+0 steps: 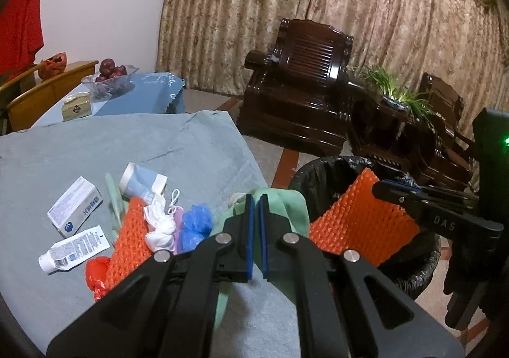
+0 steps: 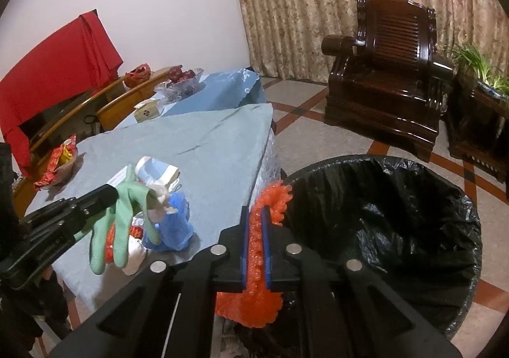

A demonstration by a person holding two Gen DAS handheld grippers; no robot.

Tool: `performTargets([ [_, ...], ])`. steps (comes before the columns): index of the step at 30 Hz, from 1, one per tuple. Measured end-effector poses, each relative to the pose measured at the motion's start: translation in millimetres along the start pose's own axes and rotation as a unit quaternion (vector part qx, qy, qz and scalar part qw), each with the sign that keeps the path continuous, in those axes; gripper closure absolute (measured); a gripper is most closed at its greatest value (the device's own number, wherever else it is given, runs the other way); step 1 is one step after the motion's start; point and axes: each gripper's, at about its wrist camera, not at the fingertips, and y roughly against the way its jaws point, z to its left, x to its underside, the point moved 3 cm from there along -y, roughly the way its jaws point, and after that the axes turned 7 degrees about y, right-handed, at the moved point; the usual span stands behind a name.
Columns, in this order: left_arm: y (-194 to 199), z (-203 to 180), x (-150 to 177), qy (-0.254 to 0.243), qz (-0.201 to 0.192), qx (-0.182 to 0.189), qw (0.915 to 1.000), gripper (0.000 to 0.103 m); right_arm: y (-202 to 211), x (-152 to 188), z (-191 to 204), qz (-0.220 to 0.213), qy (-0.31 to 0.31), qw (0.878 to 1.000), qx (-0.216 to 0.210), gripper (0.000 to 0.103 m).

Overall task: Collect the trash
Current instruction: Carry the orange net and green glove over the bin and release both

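Note:
My left gripper [image 1: 256,199] is shut on a green rubber glove [image 1: 292,208] and holds it above the table edge; the glove hangs from it in the right wrist view [image 2: 127,218]. My right gripper [image 2: 258,215] is shut on an orange foam net [image 2: 254,243] at the rim of the black-lined trash bin [image 2: 413,218]; in the left wrist view the net [image 1: 359,221] hangs over the bin [image 1: 321,173]. On the table lie another orange net [image 1: 132,234], a white knotted bag [image 1: 159,224], a blue bag [image 1: 197,221], a red bag [image 1: 97,275], a box [image 1: 74,205] and a tube [image 1: 74,253].
The table has a grey-blue cloth [image 1: 95,148]. A glass fruit bowl [image 1: 109,78] and a tissue box [image 1: 76,106] stand on the far table. A snack bowl [image 2: 60,164] sits at the left. Dark wooden armchairs [image 1: 302,84] and a plant [image 1: 394,91] stand beyond the bin.

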Motion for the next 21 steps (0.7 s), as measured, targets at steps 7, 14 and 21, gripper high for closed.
performTargets([
  [7,2.6,0.1,-4.9,-0.001,-0.005,-0.001,1.0,0.1,13.7,-14.0,9.9,-0.02,0.022,1.0,-0.002,0.097],
  [14,-2.4,-16.0,-19.0,-0.011,-0.012,0.023,0.9996,0.1,39.8,-32.4,-6.0,-0.047,0.02,0.998,0.024,0.097],
  [21,-27.1,-66.8,-29.8,-0.033,-0.005,0.076,0.9965,0.1,57.5,-29.7,-48.7,-0.049,0.006,0.996,0.075,0.097],
])
